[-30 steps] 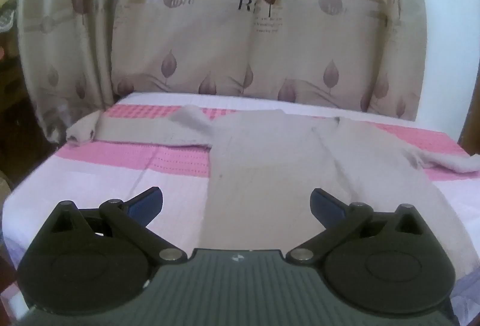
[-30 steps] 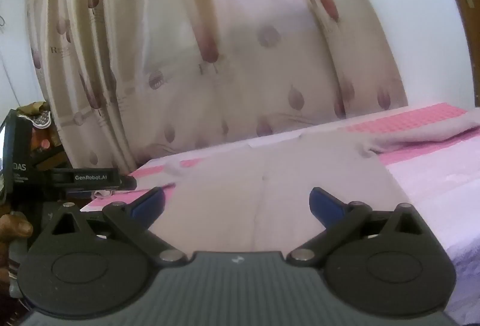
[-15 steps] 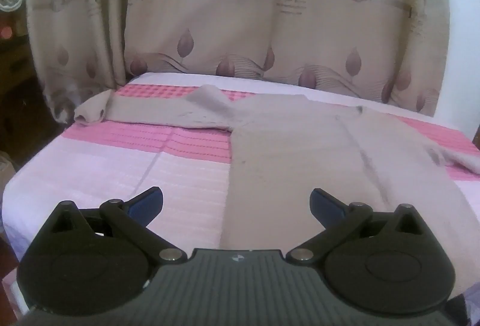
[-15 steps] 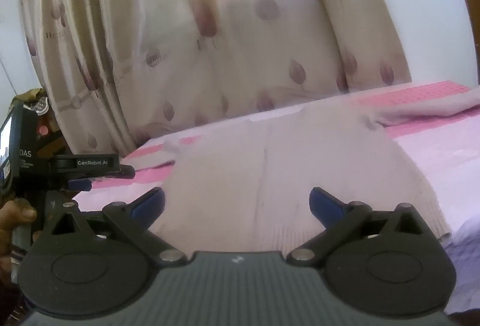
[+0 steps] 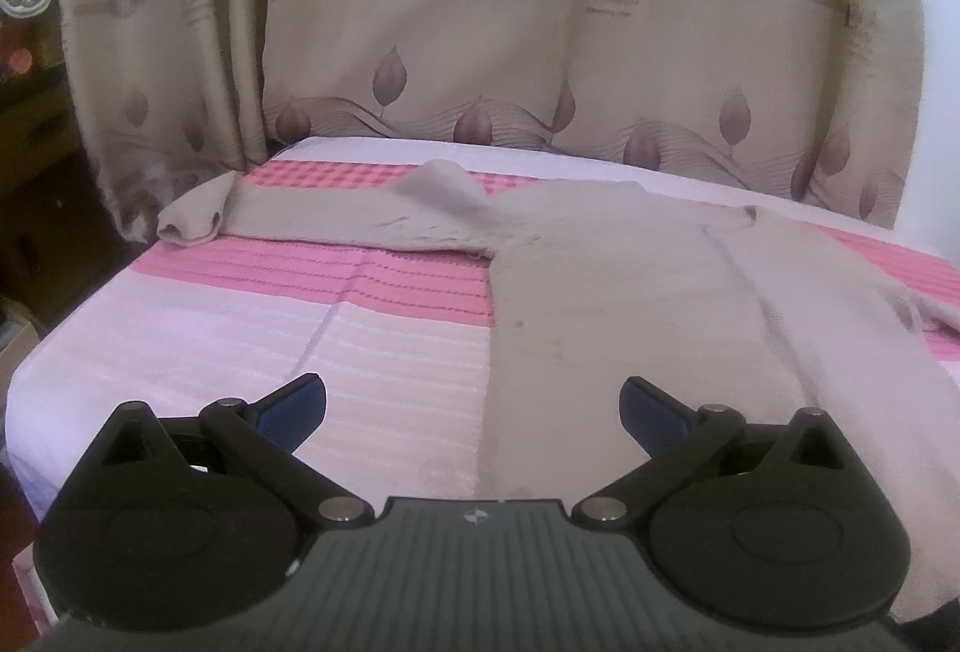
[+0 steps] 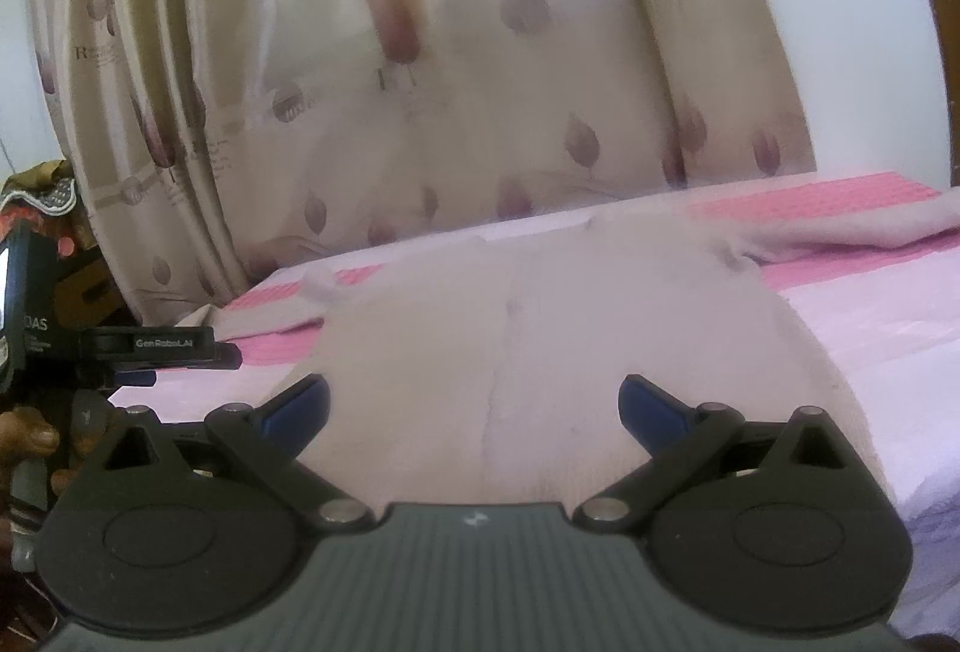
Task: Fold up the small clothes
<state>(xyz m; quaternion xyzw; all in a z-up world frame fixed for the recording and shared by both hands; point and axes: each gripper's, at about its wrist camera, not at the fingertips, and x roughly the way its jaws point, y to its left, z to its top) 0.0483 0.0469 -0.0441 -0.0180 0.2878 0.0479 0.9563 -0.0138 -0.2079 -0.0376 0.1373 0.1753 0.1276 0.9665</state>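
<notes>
**Beige sweater spread flat on the bed, both grippers wide open above its hem**

A beige knit sweater [image 5: 630,292] lies face up and unfolded on a bed covered with a pink-and-white striped bedspread [image 5: 240,328]. Its body runs from the near edge of the bed toward the far edge, where a patterned curtain [image 5: 480,51] hangs just behind the mattress. In the left wrist view one sleeve [image 5: 288,220] stretches straight out along a bright pink band toward the far left corner, its cuff ending close to the left edge. The other sleeve [image 6: 840,232] reaches toward the right side of the bed, lying along the far pink band in the right wrist view.

The left gripper [image 5: 474,406] hovers over the near edge with its jaws spread wide and nothing between them; its left finger is over bare bedspread and its right finger over the sweater, so the garment's left side edge runs between them. A broad strip of uncovered bedspread lies to the left of the sweater's body, between it and the left edge of the bed.

The right gripper [image 6: 474,400] is likewise spread wide and empty, above the middle of the lower body of the sweater. Bare bedspread shows to the right of the garment's curved side edge. At the left of the right wrist view, the left gripper's body appears with a hand [image 6: 30,436] on it.
</notes>
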